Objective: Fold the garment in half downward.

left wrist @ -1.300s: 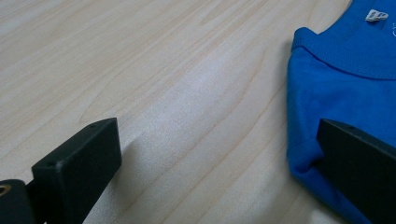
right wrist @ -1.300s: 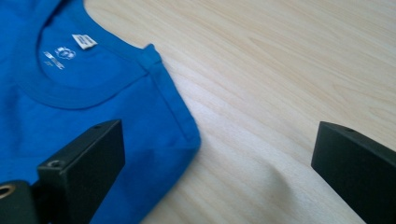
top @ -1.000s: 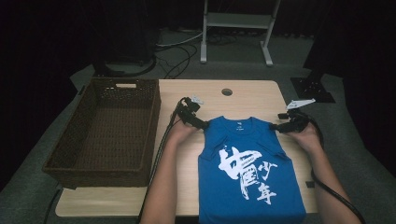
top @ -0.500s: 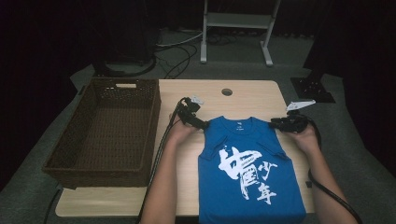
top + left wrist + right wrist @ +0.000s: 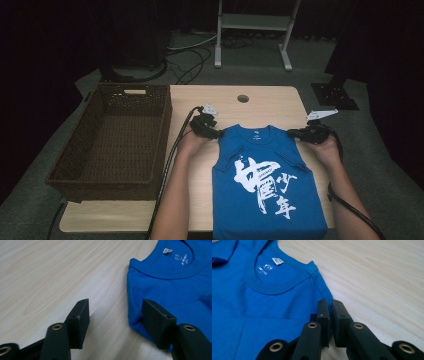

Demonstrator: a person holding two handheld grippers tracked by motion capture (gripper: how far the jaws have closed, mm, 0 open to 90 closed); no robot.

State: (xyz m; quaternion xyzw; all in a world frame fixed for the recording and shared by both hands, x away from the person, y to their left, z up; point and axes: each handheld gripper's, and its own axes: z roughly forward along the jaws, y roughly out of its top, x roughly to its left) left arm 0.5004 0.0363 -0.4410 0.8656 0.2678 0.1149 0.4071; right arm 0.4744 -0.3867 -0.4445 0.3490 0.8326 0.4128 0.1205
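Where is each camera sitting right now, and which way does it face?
High view: above the person's side, looking forward and down on the table; both forearms and tools show.
Left gripper view: rides the left tool, looks along its spread jaws at the blue shirt.
Right gripper view: rides the right tool, jaws closed at the shirt's edge.
Both gripper views share the neck label.

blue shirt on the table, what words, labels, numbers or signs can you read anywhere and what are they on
Large white brush-style characters on the chest of the blue sleeveless cotton shirt: East Asian script, too small and stylised in the high view to read with certainty.
Small white sewn tag inside the shirt's neckline: no legible text.
White printed neck label beside the tag: a small round logo with tiny lines under it, too blurred to read.
No other text is readable.
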